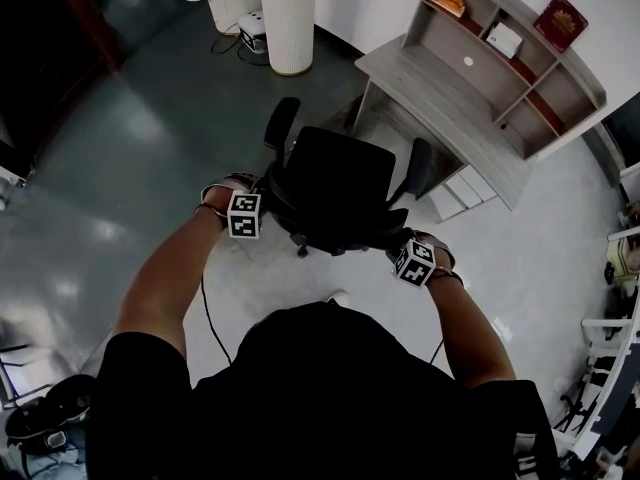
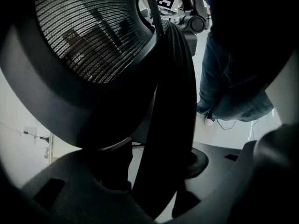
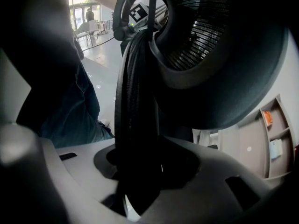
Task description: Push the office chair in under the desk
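Note:
A black office chair (image 1: 335, 183) stands on the grey floor in the head view, its seat facing the grey desk (image 1: 450, 108) at the upper right and a short way out from it. My left gripper (image 1: 262, 208) is at the left edge of the backrest and my right gripper (image 1: 404, 254) at the right edge. In the left gripper view the black backrest rim (image 2: 170, 115) runs up between the jaws of my left gripper (image 2: 154, 190), next to a mesh panel (image 2: 93, 36). In the right gripper view the same rim (image 3: 135, 101) fills the gap in my right gripper (image 3: 140, 181).
A shelf unit (image 1: 510, 58) with books sits on the desk, and white drawers (image 1: 465, 188) stand below it. A white fluted column (image 1: 288, 23) stands behind the chair. A cable (image 1: 208, 318) lies on the floor. White chairs (image 1: 610, 348) are at the right edge.

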### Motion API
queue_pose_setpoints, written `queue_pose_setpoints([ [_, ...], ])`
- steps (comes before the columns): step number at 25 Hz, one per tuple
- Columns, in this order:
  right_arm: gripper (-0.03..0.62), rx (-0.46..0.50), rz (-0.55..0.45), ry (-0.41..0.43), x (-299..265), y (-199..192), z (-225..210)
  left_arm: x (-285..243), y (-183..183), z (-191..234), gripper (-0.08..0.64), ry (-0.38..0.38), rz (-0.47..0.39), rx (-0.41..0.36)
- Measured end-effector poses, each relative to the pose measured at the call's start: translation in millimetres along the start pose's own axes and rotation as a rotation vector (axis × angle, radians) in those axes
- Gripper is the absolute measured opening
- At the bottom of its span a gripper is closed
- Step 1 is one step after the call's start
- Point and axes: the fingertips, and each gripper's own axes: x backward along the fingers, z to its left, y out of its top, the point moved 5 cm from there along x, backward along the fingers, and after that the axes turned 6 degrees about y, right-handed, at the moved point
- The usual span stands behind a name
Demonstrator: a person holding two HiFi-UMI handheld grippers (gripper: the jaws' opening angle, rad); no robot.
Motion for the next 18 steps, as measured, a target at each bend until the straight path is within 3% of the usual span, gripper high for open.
queue_pose_setpoints([
  [9,0.15,-0.009,0.01,0.003,-1,12,7,5,-9,1,0.252,0.02,-0.035,-0.012],
  [18,0.15,-0.072,0.014,-0.027,-6,29,13,2,-25,14,0.241,0.011,-0.057,-0.071],
])
